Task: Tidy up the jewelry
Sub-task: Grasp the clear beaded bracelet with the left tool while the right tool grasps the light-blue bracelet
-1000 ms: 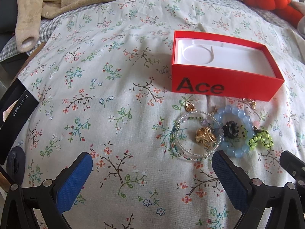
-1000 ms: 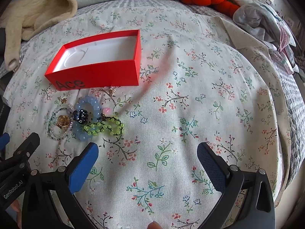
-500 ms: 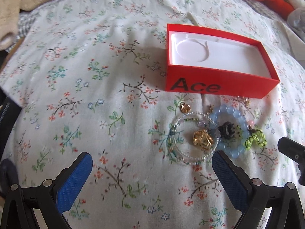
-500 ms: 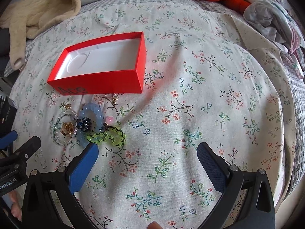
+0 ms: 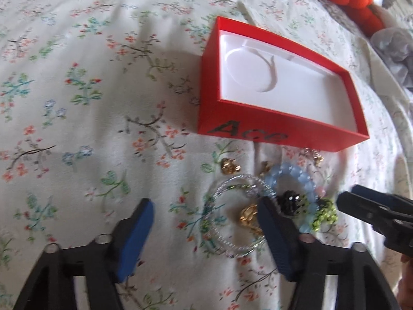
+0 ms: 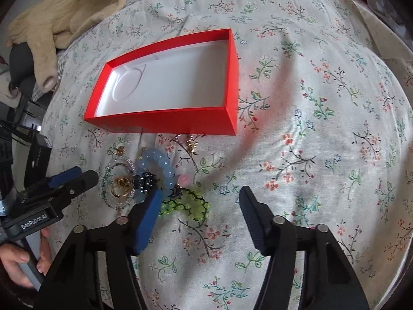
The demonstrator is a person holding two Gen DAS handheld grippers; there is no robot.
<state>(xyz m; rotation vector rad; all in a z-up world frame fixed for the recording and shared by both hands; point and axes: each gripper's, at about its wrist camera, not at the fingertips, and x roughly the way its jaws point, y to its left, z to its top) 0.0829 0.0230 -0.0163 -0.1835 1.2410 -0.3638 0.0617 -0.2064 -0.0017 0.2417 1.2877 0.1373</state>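
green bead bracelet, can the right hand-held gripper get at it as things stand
Probably yes. The green bead bracelet lies flat on the floral bedspread just ahead of the right hand-held gripper, whose jaws have just been closing with nothing between them. Only the blue bead bracelet crowds its left end.

The left gripper (image 5: 204,235) has just been closing its blue fingers (image 5: 135,240) over the bed's flowery sheet (image 5: 77,103), nothing between them, near an open red cardboard box (image 5: 258,129).

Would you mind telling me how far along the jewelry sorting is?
Nothing is sorted yet: the red box is empty. All the jewelry, including the blue bracelet and green bracelet, lies on the bedspread. The left gripper and right gripper, jaws just narrowing, hold nothing.
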